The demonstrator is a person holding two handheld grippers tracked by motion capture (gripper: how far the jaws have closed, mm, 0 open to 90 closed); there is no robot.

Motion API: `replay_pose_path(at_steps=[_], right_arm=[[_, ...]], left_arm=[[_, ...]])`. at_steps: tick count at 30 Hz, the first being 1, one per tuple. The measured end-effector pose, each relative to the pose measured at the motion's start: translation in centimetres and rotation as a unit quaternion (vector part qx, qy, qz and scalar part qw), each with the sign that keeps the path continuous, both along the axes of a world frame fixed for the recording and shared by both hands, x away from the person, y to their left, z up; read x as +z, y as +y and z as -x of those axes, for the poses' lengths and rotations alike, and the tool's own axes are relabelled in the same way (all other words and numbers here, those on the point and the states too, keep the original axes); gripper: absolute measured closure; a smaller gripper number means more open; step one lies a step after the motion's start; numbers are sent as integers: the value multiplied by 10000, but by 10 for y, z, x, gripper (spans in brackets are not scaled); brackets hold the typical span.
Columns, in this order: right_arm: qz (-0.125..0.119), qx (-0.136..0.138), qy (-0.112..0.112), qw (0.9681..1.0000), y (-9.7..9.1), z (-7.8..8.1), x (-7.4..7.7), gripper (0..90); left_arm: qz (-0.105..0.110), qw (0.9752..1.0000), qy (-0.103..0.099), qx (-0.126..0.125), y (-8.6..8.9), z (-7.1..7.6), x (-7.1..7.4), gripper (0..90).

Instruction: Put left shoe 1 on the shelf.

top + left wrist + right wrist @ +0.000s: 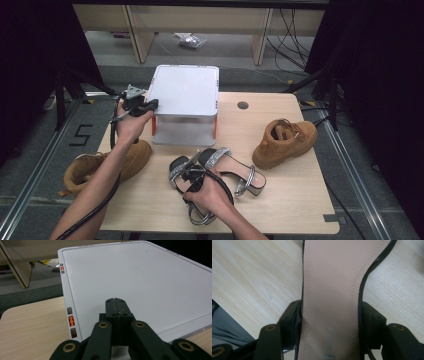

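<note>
Right gripper (329,322): black, two-jawed, hinged with brass-coloured rivets; held over the near middle of the counter (295,200). Its jaws are set one at each side of the black-edged sandal with the smooth beige stitched insole (329,290), the pads lying against the sole's thin black edges, so the sandal is grasped across its narrow waist. Faint printed lettering is seen on the insole near the jaws.

Left gripper (117,305): same make, topped by a grey three-cornered plate; jaws clenched together with nothing between them, the tips poised over the near left corner of the white rectangular box (184,90). The box lid is matt, flat, round-cornered, with a shallow raised rim; small grey and orange marks are set along its left edge. Orange corner pieces are seen below the lid in the high view.

Second sandal with glittering silver straps and a block heel (235,171): laid flat just right of the grasped one, toes toward the box.

Tan suede lace-up boot with a chunky lugged sole (285,142): upright at the right of the counter, well apart from the sandals.

Matching tan suede boot (100,167): at the left edge, partly hidden by the left forearm.

Counter: pale wood-grain laminate, rounded corners, one round cable hole.
</note>
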State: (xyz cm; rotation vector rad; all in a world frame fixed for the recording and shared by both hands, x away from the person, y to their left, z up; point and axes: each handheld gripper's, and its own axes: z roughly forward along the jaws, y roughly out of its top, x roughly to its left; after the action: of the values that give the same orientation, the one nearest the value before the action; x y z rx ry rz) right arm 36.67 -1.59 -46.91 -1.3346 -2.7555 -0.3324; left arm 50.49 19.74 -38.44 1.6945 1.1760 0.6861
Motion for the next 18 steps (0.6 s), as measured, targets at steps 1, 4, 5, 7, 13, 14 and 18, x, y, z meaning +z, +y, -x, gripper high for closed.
replay_pose_path(at_steps=[1,4,5,7,13,14,18], right_arm=[[-78,26,-47,10000,-2,-1,0,431],[-192,-142,21,9997,-1,-3,2,432],[-247,-183,-21,9995,0,-3,2,432],[-364,-174,-60,9992,0,-5,4,432],[-637,-353,-395,9966,5,-18,18,432],[-641,-532,-375,9958,8,-23,23,432],[-744,-803,-568,9924,19,-44,34,433]], left_arm=[[1,10000,-4,-1,0,0,0,897],[14,10000,-6,-8,1,0,0,896],[17,10000,-6,-11,1,0,0,896],[30,10000,-7,-15,1,0,0,897],[42,10000,8,-20,1,0,0,897],[45,10000,11,-21,1,0,0,897],[64,10000,18,-27,2,-1,0,897]])
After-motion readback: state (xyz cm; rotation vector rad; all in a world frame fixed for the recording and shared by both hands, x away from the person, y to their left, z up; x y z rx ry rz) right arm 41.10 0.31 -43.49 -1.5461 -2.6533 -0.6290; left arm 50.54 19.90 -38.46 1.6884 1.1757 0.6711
